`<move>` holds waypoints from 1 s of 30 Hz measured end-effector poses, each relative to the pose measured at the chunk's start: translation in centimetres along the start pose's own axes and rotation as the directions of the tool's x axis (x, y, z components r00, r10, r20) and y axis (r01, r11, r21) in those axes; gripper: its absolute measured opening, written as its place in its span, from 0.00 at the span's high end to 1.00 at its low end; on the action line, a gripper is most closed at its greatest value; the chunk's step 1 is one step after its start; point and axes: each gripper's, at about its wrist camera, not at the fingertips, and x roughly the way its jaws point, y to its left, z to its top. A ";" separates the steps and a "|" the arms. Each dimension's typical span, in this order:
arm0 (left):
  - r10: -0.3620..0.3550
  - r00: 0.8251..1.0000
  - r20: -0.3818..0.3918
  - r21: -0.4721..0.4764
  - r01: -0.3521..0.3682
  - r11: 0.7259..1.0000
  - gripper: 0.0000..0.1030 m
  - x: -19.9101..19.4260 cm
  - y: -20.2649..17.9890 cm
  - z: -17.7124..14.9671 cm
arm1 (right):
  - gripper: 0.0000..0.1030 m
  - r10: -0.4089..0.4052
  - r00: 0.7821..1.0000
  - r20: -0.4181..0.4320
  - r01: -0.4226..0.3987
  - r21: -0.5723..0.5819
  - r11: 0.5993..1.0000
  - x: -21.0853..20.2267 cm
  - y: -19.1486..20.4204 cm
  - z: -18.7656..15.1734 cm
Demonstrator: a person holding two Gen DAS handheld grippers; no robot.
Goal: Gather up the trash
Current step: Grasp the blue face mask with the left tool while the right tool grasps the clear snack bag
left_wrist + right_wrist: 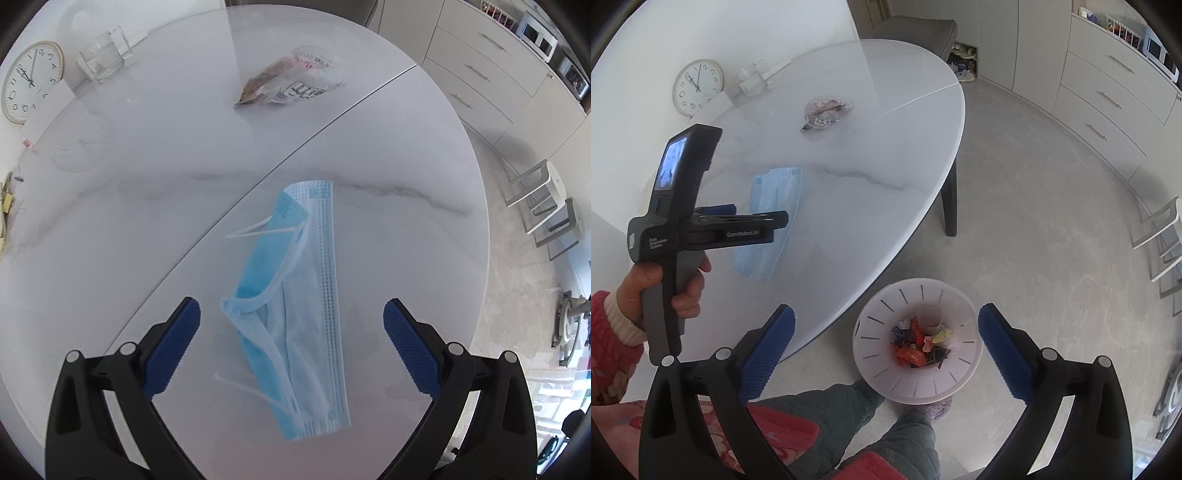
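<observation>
2 tongs agape: left tongs point(291, 314) over mask point(295, 314), right tongs point(886, 319) over bin point(871, 373).

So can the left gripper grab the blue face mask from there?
Probably yes. The left gripper is open, with the face mask lying flat on the table between its fingers, and nothing blocks it.
</observation>
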 end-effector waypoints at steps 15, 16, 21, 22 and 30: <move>-0.039 0.998 -0.046 -0.033 0.038 0.999 0.59 2.5 1.3 0.5 | 0.04 -0.046 0.999 0.013 0.046 0.021 0.999 0.2 1.3 1.5; -0.043 0.998 -0.047 -0.032 0.042 0.999 0.68 2.4 1.3 0.5 | 0.04 -0.046 0.999 0.014 0.046 0.019 0.999 0.2 1.2 1.5; -0.048 0.999 -0.005 -0.044 0.047 0.998 0.75 0.3 1.1 0.2 | 0.04 -0.033 0.999 0.024 0.033 0.009 0.999 0.0 1.0 1.6; -0.041 0.999 0.012 -0.041 0.041 0.998 0.76 -0.5 0.9 0.1 | 0.04 -0.028 0.999 0.026 0.027 0.005 1.000 -0.1 1.0 1.6; -0.043 0.998 0.052 -0.074 0.047 0.996 0.76 -5.0 1.0 0.4 | 0.04 0.009 1.000 0.026 -0.008 -0.052 0.999 0.1 1.9 2.7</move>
